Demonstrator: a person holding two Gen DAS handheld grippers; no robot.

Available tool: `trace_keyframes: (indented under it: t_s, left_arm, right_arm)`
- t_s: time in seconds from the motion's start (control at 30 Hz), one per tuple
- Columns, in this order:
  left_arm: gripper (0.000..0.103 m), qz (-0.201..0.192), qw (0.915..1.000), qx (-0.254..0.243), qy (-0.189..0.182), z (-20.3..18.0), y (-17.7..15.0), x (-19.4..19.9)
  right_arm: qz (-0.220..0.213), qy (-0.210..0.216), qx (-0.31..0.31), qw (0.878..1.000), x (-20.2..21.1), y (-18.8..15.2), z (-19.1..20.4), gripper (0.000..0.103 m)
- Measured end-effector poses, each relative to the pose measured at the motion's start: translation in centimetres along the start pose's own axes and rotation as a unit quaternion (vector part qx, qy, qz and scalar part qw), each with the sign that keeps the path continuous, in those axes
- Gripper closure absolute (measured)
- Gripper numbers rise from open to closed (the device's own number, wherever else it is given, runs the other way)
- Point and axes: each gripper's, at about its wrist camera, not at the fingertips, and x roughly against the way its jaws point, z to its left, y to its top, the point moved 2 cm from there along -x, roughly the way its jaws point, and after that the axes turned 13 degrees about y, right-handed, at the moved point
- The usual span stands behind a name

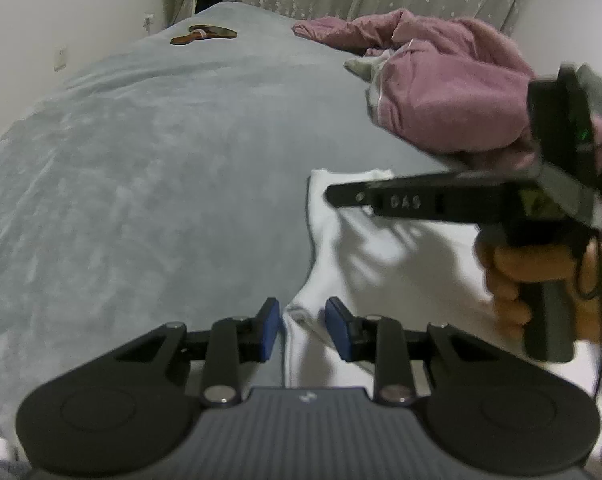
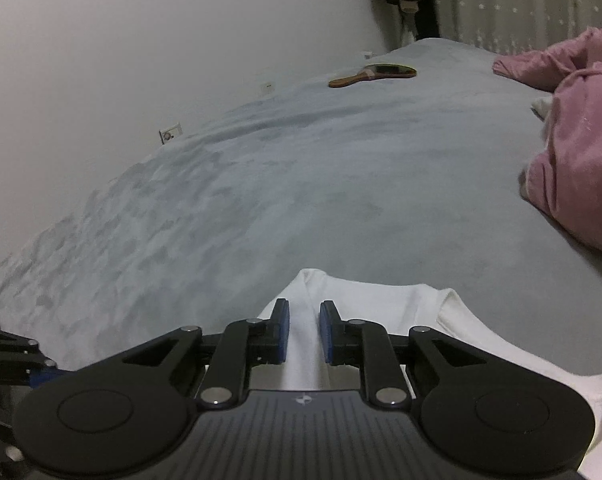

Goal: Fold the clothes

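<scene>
Pinching the white cotton garment (image 1: pixel 381 264) on the grey plush bedspread (image 1: pixel 161 160), we are holding its edge in both narrowly parted grippers, left gripper (image 1: pixel 303 328) and right gripper (image 2: pixel 304 330), cloth running toward twelve o'clock.

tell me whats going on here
A person is folding a white garment on a grey bed, with a handheld gripper in each hand. The left gripper has a ridge of the white cloth between its pads, and the right gripper has a fold of it near the far edge. Whether either pair of pads actually presses the cloth is hard to tell. A pink garment lies crumpled further back, not yet folded.
</scene>
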Motion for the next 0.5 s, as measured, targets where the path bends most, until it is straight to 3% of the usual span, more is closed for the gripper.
trace_keyframes:
  t_s: [0.03,0.1,0.2,0.5]
  left_arm:
    - [0.074,0.001,1.0000,-0.003,0.008,-0.1,-0.1,-0.3]
    - [0.079,-0.005,0.9998,-0.008,0.016,-0.4,-0.3,-0.5]
    - [0.085,-0.006,0.9998,-0.004,0.019,-0.6,-0.3,-0.3]
    - [0.086,-0.006,0.9995,-0.002,0.032,-0.6,-0.3,0.3]
  right_arm:
    - [0.000,-0.005,0.005,1.000,0.0,0.0,0.0,0.096]
    - [0.000,-0.014,0.016,1.000,-0.1,0.1,0.1,0.099]
    - [-0.013,-0.017,0.025,0.999,0.0,0.4,0.4,0.100]
    - [-0.014,-0.044,0.041,0.998,-1.2,0.2,0.4,0.100]
